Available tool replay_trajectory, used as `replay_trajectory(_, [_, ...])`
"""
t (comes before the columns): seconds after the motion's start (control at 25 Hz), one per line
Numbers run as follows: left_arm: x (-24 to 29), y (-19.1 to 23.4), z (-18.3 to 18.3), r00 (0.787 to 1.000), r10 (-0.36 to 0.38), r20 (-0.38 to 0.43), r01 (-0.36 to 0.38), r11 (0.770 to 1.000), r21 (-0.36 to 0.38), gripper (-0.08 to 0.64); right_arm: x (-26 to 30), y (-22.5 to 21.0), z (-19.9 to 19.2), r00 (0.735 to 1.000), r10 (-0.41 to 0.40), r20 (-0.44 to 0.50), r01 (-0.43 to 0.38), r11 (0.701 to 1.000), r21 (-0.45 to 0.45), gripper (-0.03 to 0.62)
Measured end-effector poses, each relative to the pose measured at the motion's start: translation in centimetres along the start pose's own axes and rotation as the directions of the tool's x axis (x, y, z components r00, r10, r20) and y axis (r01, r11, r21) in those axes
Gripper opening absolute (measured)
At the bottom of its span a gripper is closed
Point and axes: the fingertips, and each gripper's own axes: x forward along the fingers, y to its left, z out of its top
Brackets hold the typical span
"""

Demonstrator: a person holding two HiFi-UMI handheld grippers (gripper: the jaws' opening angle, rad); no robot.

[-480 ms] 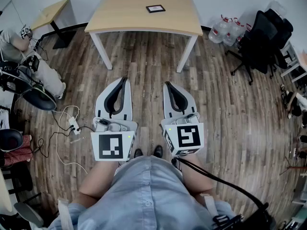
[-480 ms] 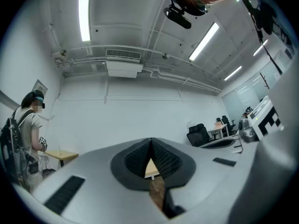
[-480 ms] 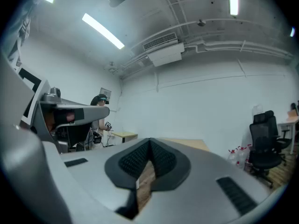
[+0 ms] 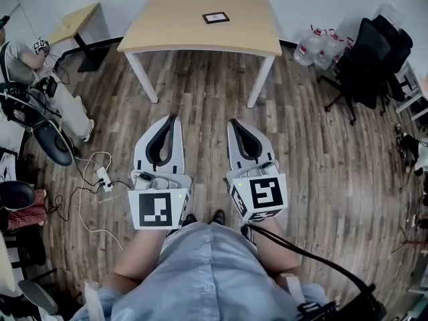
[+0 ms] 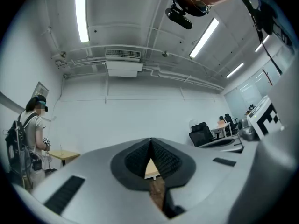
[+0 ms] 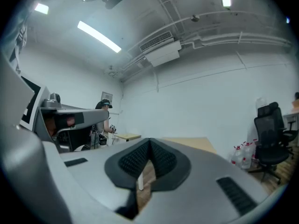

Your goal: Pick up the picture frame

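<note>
A small dark picture frame (image 4: 216, 18) lies flat on the light wooden table (image 4: 200, 35) at the far side of the room. Both grippers hang over the plank floor, well short of the table. My left gripper (image 4: 171, 117) is shut with nothing between its tips, and through the gap under its pads (image 5: 159, 157) a sliver of the table shows. My right gripper (image 4: 234, 122) is shut and empty too, pointing level at the table (image 6: 196, 144). The frame itself is not visible in either gripper view.
A second small table (image 4: 70, 20) stands at the back left, with a person (image 4: 27, 52) seated near it. Cables and a power strip (image 4: 101, 176) lie on the floor to the left. Black office chairs (image 4: 371, 52) and water bottles (image 4: 317, 44) stand at the right.
The table and frame sit slightly lower in the head view and both grippers slightly lower too; the grippers stay shut and side by side.
</note>
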Motion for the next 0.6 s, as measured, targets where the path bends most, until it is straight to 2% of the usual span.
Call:
replay_trajectory(0.32, [2.0,-0.3,-1.1,1.000,0.012,-0.026,-0.012,1.000,0.005,0.000,1.9,-2.2,-0.3,1.000,-0.010,-0.010,0.010,0.999,-0.043,0.002])
replay_trajectory(0.48, [3.6,1.5,-2.4,0.999,0.021,-0.029,-0.021,0.999,0.024,0.000,3.9,-2.7,-1.0,1.000,-0.010,-0.018,0.009,0.999,-0.053,0.002])
replay_trajectory(0.6, [5.5,3.4,-3.6,0.999,0.034,-0.028,-0.034,0.999,-0.008,0.000,6.6,-3.5,-1.8,0.999,-0.030,-0.028,0.028,0.998,-0.064,0.001])
